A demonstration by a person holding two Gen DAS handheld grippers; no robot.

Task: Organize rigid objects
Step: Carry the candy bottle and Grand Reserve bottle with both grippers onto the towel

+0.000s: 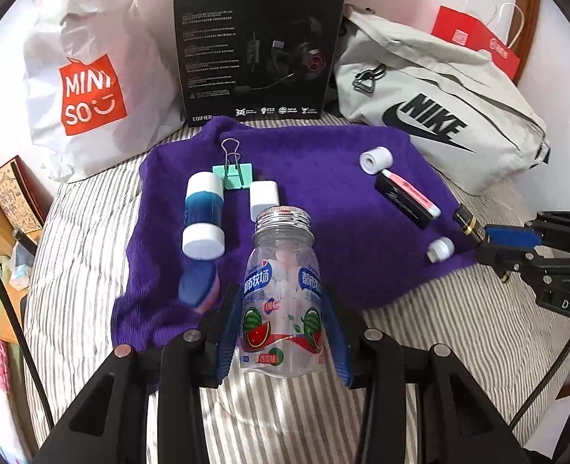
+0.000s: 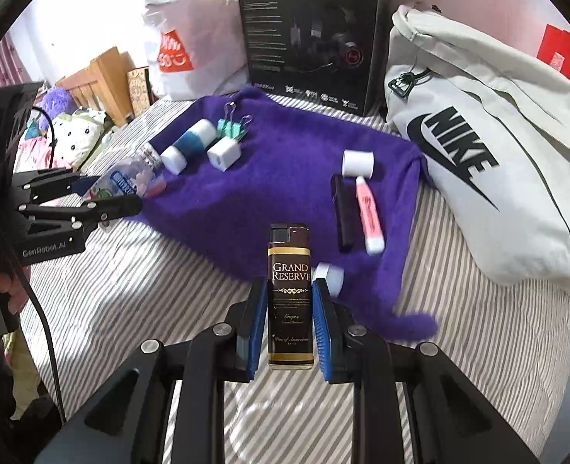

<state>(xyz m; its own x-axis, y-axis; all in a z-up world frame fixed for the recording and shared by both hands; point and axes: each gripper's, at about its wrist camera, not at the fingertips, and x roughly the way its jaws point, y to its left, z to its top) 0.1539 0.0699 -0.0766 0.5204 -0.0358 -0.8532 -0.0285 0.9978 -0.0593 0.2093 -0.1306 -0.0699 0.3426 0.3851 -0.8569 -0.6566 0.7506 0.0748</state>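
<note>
My left gripper (image 1: 283,311) is shut on a clear candy bottle (image 1: 283,294) with a watermelon label, held over the near edge of the purple cloth (image 1: 323,193). My right gripper (image 2: 289,309) is shut on a dark brown lighter (image 2: 290,297) marked Grand Reserve, above the striped bedsheet (image 2: 130,290). On the cloth lie a blue-and-white tube (image 1: 203,214), a green binder clip (image 1: 232,172), a white block (image 1: 263,199), a white roll (image 1: 376,159), a black stick (image 1: 400,201) beside a pink highlighter (image 1: 414,195), and a small white cap (image 1: 441,249).
A black headset box (image 1: 257,46) stands at the back, with a Miniso bag (image 1: 87,89) to its left and a grey Nike bag (image 1: 439,108) to its right. A blue and pink object (image 1: 199,286) lies by the left fingers. Wooden furniture (image 2: 103,73) stands at far left.
</note>
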